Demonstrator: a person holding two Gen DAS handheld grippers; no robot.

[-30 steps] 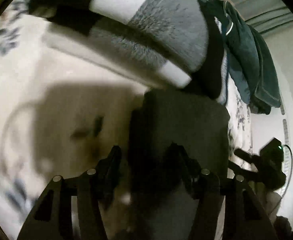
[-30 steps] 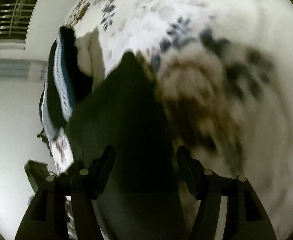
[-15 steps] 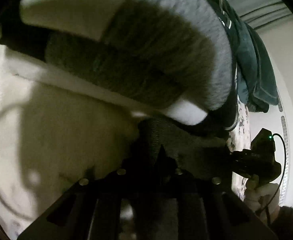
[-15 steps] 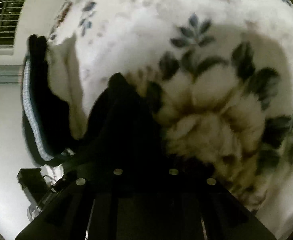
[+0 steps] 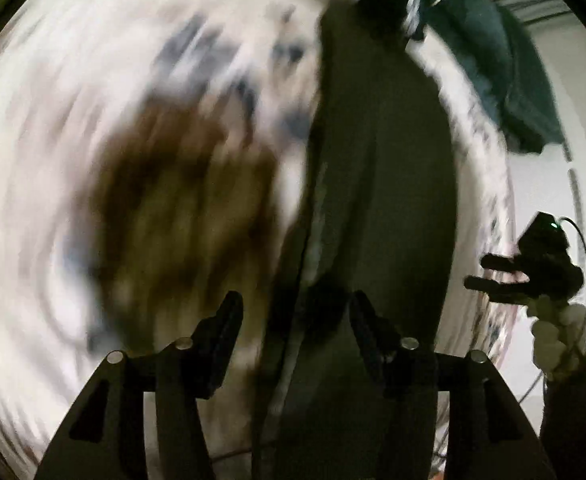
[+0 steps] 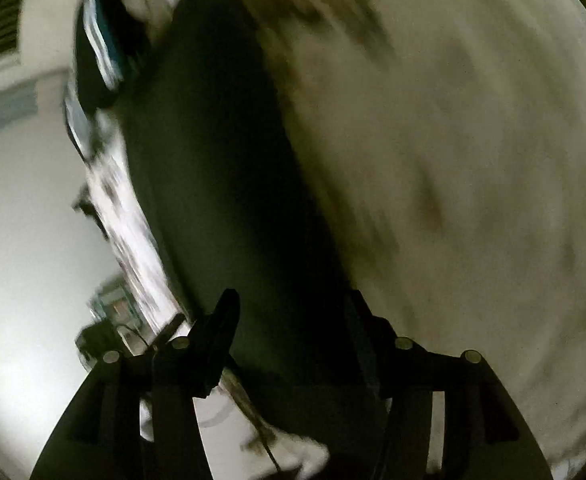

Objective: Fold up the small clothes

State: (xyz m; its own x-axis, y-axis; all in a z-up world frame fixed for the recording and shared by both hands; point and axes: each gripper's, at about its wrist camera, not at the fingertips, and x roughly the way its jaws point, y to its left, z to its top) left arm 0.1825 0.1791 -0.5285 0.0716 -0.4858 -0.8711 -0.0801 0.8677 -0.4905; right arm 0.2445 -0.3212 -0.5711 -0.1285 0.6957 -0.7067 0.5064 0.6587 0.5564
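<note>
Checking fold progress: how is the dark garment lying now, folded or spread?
Cannot tell: the dark garment lies as one long strip on the floral blanket, layers blurred.

Home bedroom: floral fleece bedspread (image 5: 93,80), clothes pile (image 5: 505,60) on bed, white walls.

left gripper (image 5: 295,312): black fingers, silver screws | right gripper (image 5: 493,274): black (green light, cable) | dark sleeve (image 5: 577,412)

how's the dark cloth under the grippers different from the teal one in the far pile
The dark cloth is olive-black, spread out long and flat on the floral blanket, running from between the fingers away. The teal garment is blue-green, bunched in a heap at the blanket's far edge. The dark cloth sits close to the camera, the teal one far back. Both are soft clothes lying on the same blanket.
</note>
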